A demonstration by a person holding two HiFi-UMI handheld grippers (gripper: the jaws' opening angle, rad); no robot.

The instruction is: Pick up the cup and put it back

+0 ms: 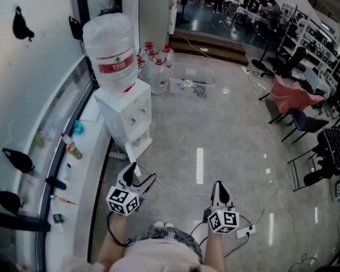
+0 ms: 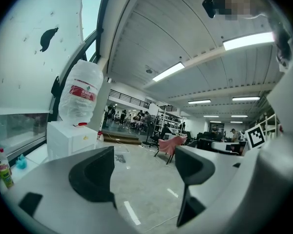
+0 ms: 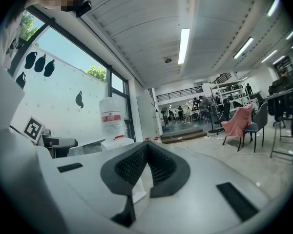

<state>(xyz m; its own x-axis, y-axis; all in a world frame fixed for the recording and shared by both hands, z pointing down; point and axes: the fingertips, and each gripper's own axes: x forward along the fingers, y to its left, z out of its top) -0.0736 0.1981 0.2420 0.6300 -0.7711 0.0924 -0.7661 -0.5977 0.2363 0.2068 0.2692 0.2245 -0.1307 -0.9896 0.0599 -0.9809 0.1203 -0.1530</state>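
Cup: I could not pick it out in any view, and neither gripper had it. The left gripper point(image 2: 144, 167) was spread wide, its two dark pads well apart, with only bare floor point(image 2: 151, 179) showing between them. The right gripper point(image 3: 145, 152) was closed, its ribbed pads meeting at the tips with nothing caught between. From the head view I saw both grippers held out level in front of the person, the left one nearer the white water dispenser point(image 1: 127, 109), which stood against the window wall with a big upturned bottle point(image 1: 109, 50) on top. Along the white ledge point(image 1: 73, 180) to the left of the dispenser a small bottle with a green label point(image 1: 72, 146) lay tilted, a teal item point(image 1: 78, 129) just beyond it. Far across the room a chair draped in pink cloth point(image 1: 292, 95) stood well apart from everything.
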